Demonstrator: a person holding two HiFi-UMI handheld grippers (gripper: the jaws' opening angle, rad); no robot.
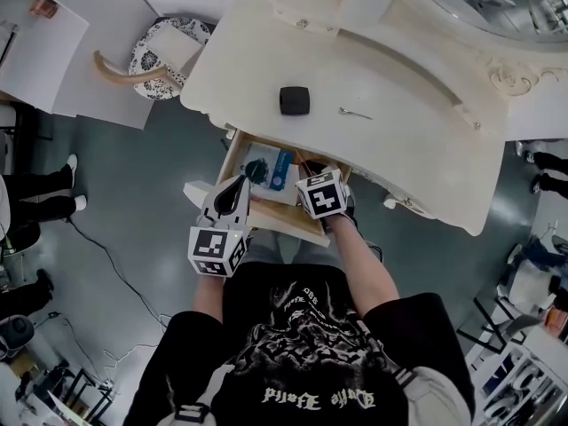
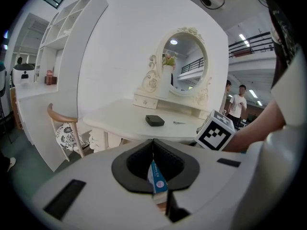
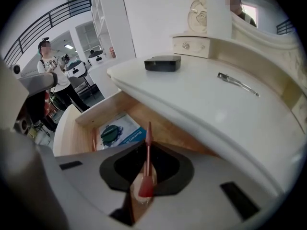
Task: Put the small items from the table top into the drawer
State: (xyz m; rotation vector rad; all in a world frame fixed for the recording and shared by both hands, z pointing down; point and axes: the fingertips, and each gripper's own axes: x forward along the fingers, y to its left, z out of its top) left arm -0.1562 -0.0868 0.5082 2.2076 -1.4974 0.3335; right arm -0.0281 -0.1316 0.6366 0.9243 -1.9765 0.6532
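On the white dressing table (image 1: 399, 96) lie a black box (image 1: 294, 99) (image 3: 162, 63) and a metal hair clip (image 1: 355, 113) (image 3: 237, 84). The wooden drawer (image 1: 232, 158) under the top stands pulled out, with a blue-and-white packet (image 1: 266, 169) (image 3: 117, 133) lying in it. My right gripper (image 1: 318, 185) (image 3: 147, 150) hangs over the drawer, shut on a thin pink stick (image 3: 148, 140) that pokes out past the jaws. My left gripper (image 1: 240, 185) (image 2: 153, 150) is at the drawer's front left corner, jaws together. A sliver of blue-and-white print shows low in their slit; I cannot tell whether it is pinched.
A chair with a patterned cushion (image 1: 164, 51) (image 2: 67, 135) stands left of the table. An oval mirror (image 2: 184, 63) and small drawers (image 3: 192, 44) rise at the table's back. Bystanders' legs (image 1: 44, 193) are at the far left; two more people (image 2: 237, 104) stand behind the table.
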